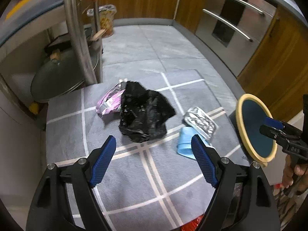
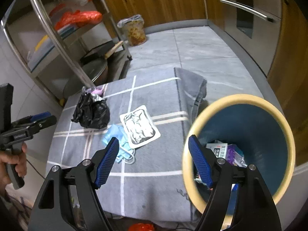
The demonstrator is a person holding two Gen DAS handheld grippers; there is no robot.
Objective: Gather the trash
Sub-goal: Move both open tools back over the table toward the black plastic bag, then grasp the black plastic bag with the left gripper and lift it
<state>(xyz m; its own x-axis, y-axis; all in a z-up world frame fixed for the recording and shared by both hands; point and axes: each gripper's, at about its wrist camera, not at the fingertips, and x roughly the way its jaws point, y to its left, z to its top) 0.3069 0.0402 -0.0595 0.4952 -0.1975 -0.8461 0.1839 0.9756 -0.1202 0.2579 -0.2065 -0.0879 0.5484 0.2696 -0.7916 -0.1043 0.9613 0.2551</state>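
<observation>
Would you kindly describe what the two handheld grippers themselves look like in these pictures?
Both match. The left gripper and the right gripper each have black, angular arms with triangular cut-outs and round silver pivot bolts. The jaws carry long blue pads with a fine ribbed texture. Seen from the side in the other camera, each sits on a black pistol-style handle held in a bare hand; no sleeve or cable is clearly visible.

Left gripper: matte black plastic frame, two angled arms tipped with royal-blue ribbed pads. Round silver screw heads on each arm's pivots, at roughly 8 and 4 o'clock in the left wrist view; teardrop cut-outs in the outer arms. Right gripper: same build, blue cross-hatched pads, silver pivot screws. Seen from the side at 3 o'clock in the left view: black pistol-style handle, embossed marking on the body, illegible.
</observation>
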